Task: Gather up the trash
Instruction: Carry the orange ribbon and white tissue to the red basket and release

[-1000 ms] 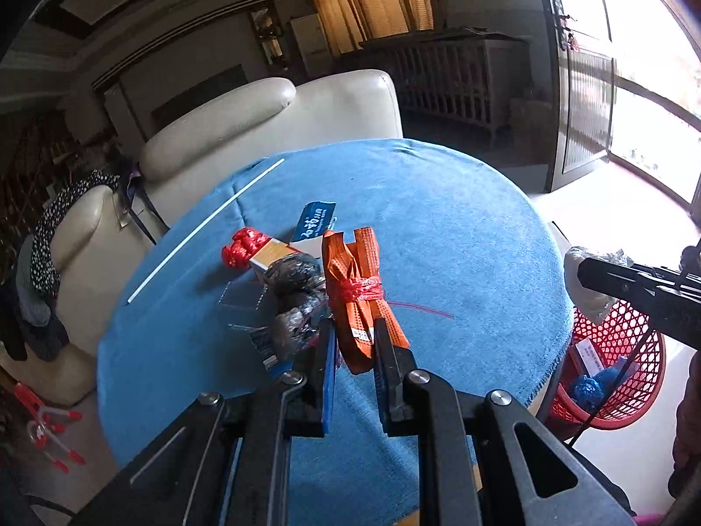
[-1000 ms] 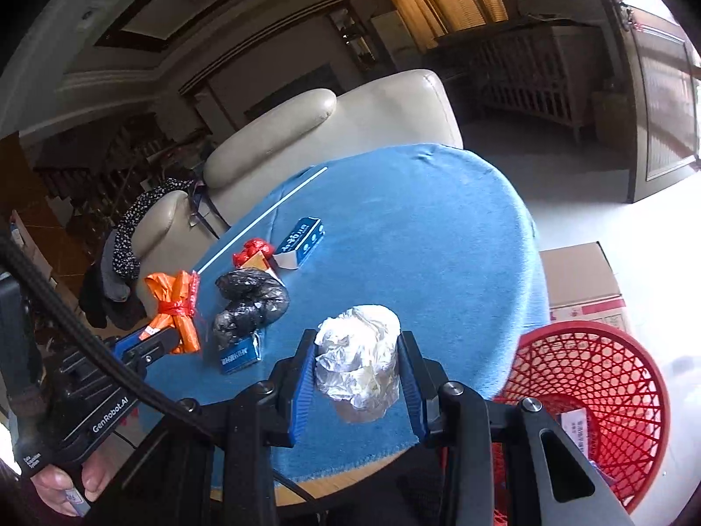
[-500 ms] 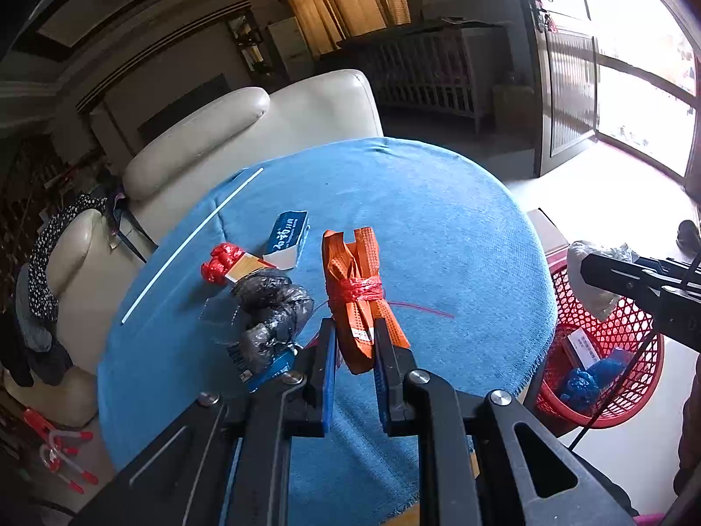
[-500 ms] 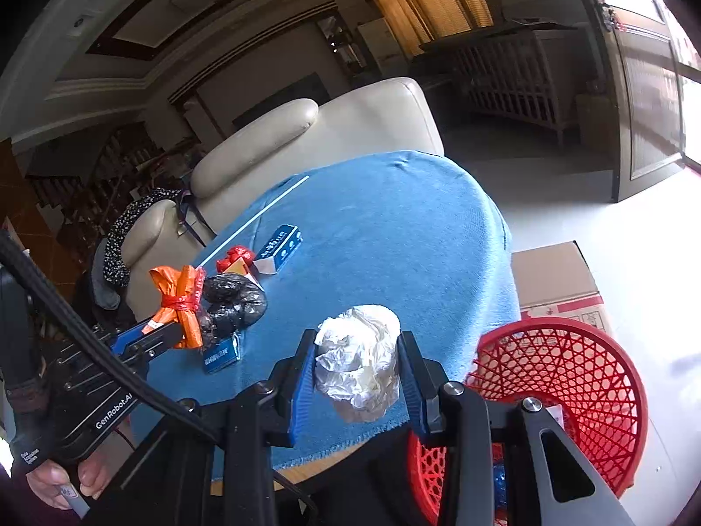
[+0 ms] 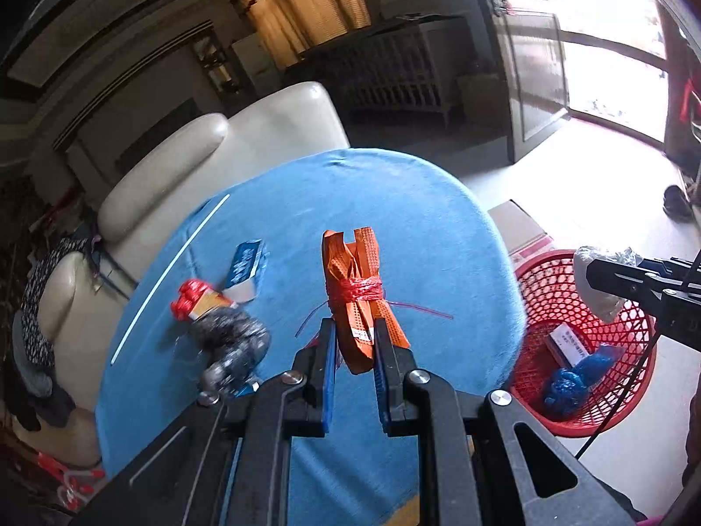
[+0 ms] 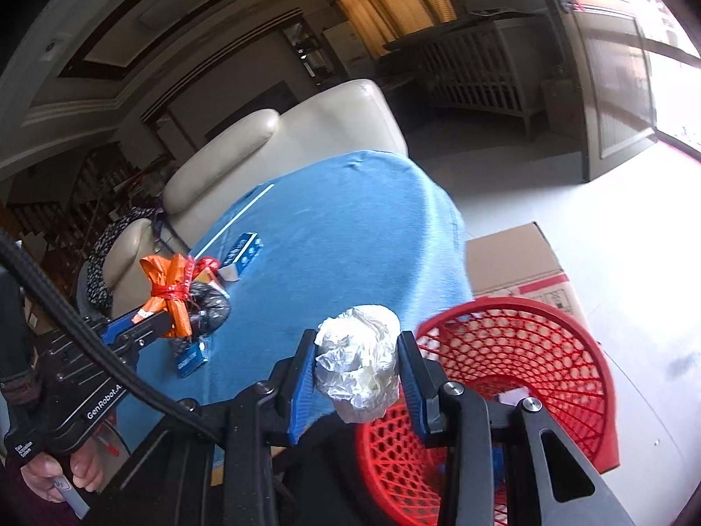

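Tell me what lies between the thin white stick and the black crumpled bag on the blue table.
In the left wrist view, a red-topped packet lies between the white stick and the black bag.

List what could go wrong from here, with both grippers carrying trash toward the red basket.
1. The right gripper holds the crumpled foil ball near the red basket's rim, not clearly over its middle; released now, it might bounce out.
2. The left gripper pinches only the lower end of the orange bundle, so it could slip free in transit.
3. Its loose red string could snag the blue tablecloth.
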Available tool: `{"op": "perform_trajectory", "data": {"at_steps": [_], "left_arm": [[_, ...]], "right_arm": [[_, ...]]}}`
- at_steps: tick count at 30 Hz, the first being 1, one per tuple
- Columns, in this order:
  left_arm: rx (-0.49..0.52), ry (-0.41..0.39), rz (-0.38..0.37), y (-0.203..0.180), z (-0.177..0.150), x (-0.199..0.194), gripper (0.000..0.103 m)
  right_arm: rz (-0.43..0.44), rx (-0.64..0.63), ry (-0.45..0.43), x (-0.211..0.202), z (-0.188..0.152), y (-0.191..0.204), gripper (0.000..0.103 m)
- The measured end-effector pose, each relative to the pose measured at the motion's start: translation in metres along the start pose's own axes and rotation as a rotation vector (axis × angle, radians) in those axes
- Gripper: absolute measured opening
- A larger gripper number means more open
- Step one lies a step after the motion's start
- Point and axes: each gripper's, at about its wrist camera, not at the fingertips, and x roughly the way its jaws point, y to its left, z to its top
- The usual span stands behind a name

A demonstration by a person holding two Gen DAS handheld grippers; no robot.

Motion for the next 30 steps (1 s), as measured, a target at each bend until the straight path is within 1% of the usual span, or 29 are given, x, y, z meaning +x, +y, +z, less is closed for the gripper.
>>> {"op": "perform_trajectory", "data": {"at_steps": [5,14,19,20,22,24,25,26,30], "left_arm": [[0.054,-0.007,-0.055,-0.028,0.011,0.005,0.017],[0.088,0.000,-0.236,-0.076,0.031,0.009,0.017],[0.095,0.011,-0.309,-0.092,0.032,0.012,0.019],[0.095,0.019,-0.322,-0.094,0.032,0.013,0.022],[0.093,0.030,-0.339,-0.096,0.033,0.016,0.032],[0.084,0.038,-0.345,-0.094,0.032,0.018,0.057],[0.074,0.036,-0.348,-0.092,0.032,0.018,0.060],[0.062,0.029,-0.353,-0.090,0.033,0.018,0.061],[0.027,0.020,-0.333,-0.072,0.030,0.018,0.061]], "right_arm": [[-0.047,0.059,-0.013,-0.011,-0.002,-0.030,0.039],[-0.135,0.167,-0.048,-0.038,-0.002,-0.084,0.039],[-0.161,0.211,-0.056,-0.048,-0.003,-0.105,0.041],[-0.163,0.217,-0.054,-0.049,-0.004,-0.107,0.041],[-0.160,0.230,-0.049,-0.049,-0.005,-0.111,0.043],[-0.150,0.245,-0.041,-0.047,-0.005,-0.113,0.051],[-0.149,0.252,-0.042,-0.048,-0.005,-0.113,0.054],[-0.150,0.257,-0.044,-0.048,-0.005,-0.114,0.057],[-0.131,0.279,-0.047,-0.048,-0.002,-0.112,0.058]]}}
